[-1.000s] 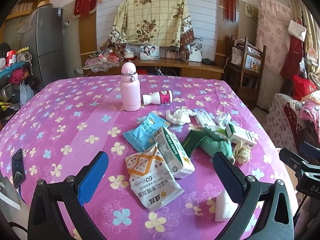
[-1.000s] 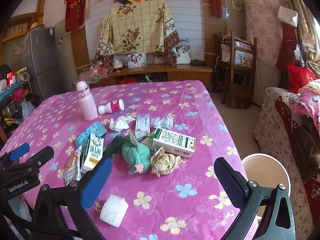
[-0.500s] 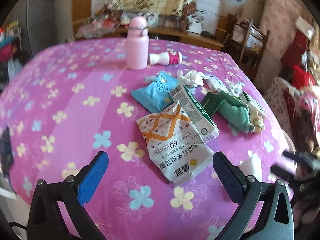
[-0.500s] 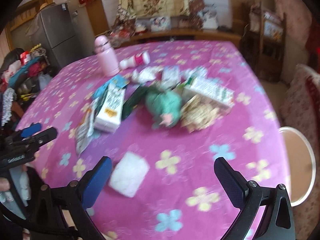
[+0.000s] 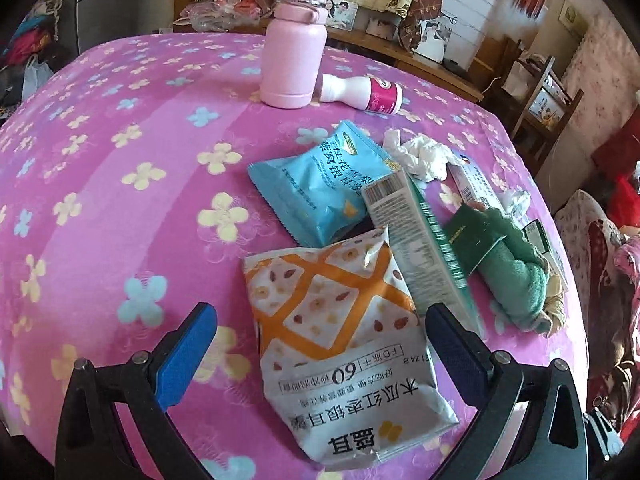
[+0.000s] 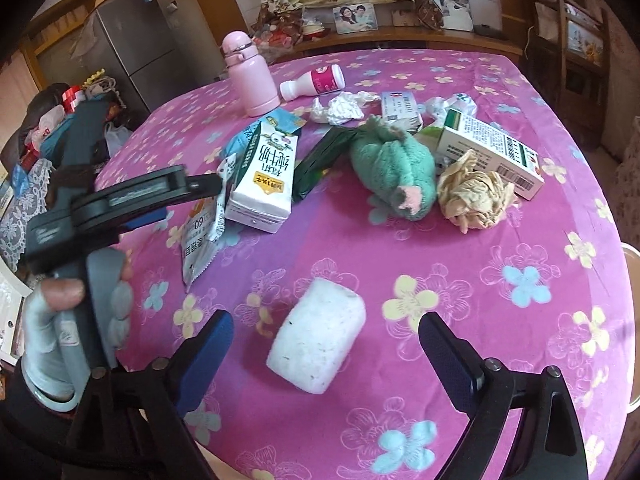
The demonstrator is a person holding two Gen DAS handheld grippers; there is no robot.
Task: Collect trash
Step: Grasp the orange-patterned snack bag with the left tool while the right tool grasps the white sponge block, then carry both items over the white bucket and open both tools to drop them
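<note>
left hand-held gripper (image 5: 320, 354) spread around snack pouch (image 5: 340, 344), right hand-held gripper (image 6: 326, 354) around sponge (image 6: 318, 346)

Glossy plastic snack bag (image 5: 344, 344), crumpled paper wad (image 6: 474, 196), seemingly fluffy cloth towel (image 6: 394, 168).

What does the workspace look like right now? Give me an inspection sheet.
Surface: pink floral tablecloth, rumpled.
Job's things: orange-white snack bag between the left claw's fingers; white sponge block between the right claw's fingers; blue snack bag, milk carton, white tissue, tan paper wad, medicine box.
Clutter: pink flask upright; yogurt bottle lying; green towel roll.
Grippers: left claw open; right claw open.
Cables: nothing seen.
Surroundings: fridge, wooden chair.
</note>
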